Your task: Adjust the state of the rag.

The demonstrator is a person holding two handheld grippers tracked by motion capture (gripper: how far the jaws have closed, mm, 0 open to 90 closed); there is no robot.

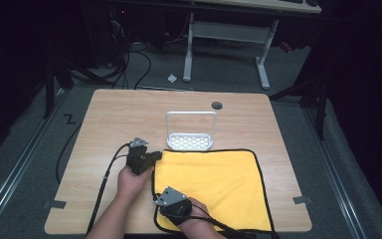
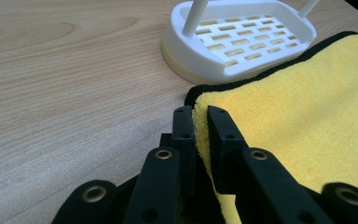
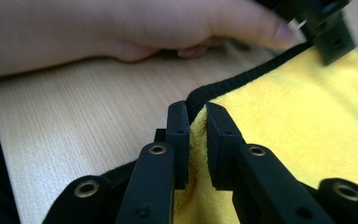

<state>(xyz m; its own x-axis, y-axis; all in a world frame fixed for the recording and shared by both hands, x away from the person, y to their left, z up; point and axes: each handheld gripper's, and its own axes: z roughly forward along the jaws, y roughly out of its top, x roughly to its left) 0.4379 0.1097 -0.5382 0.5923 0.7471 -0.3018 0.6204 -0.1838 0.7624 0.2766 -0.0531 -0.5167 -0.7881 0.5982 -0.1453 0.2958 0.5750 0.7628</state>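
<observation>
A yellow cloth [image 1: 214, 184] with a black hem lies flat on the near right part of the wooden table [image 1: 119, 114], its far edge just beside a white slotted soap dish [image 1: 189, 141] with a tall hoop handle, which stands toward the middle of the table; the person leans in from the near side with a claw in each hand; the left claw [image 1: 154, 157] sits at the cloth's far left corner, and in the left gripper view its two black jaws stand nearly together with the yellow edge of the cloth [image 2: 284, 121] pinched between them, the soap dish [image 2: 242, 39] just beyond the corner; the right claw [image 1: 171, 211] is down at the near left corner, and in the right gripper view its jaws are likewise drawn close on a fold of the cloth [image 3: 289, 126], the black hem curling up right at their tips, so both claws have hold of the left side of the cloth, one at each corner; farther off in that right gripper view the left hand [image 3: 121, 28] rests on the bare wood beside the hem; the rest of the cloth lies spread and smooth toward the right edge of the table; a small dark round hole [image 1: 217, 105] shows in the tabletop beyond the soap dish
</observation>
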